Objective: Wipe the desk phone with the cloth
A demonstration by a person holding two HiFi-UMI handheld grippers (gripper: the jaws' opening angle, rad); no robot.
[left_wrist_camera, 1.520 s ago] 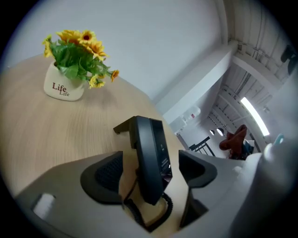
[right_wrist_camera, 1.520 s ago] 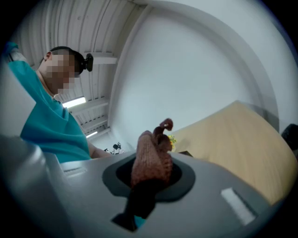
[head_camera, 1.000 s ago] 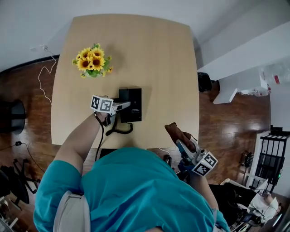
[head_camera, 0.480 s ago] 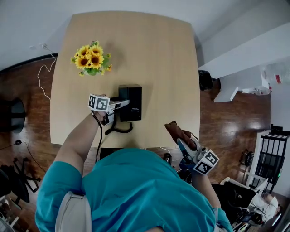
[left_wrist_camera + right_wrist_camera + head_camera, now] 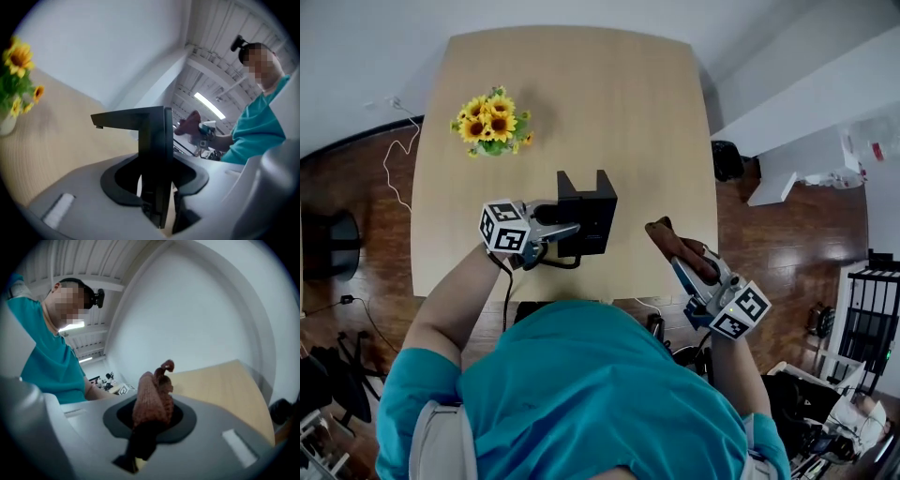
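The black desk phone (image 5: pixel 589 211) is tipped up off the wooden table (image 5: pixel 581 94), with its underside toward the head view. My left gripper (image 5: pixel 566 231) has its jaws closing on the phone's left edge. In the left gripper view the phone (image 5: pixel 153 140) stands edge-on between the jaws of the left gripper (image 5: pixel 157 208). Its black cord (image 5: pixel 561 263) hangs toward the table's front edge. My right gripper (image 5: pixel 682 263) is shut on a bunched red-brown cloth (image 5: pixel 670 244), right of the phone and apart from it. The cloth (image 5: pixel 152 397) sticks up out of the right gripper (image 5: pixel 140 437).
A pot of sunflowers (image 5: pixel 493 123) stands at the table's left, also seen as sunflowers (image 5: pixel 16 79) in the left gripper view. Wooden floor with a white cable (image 5: pixel 389 164) lies left of the table. A white ledge (image 5: pixel 787 178) is at the right.
The phone, flat on the table before, is now tipped up and shifted right in the left gripper. The right gripper has brought the cloth up over the table's front edge.
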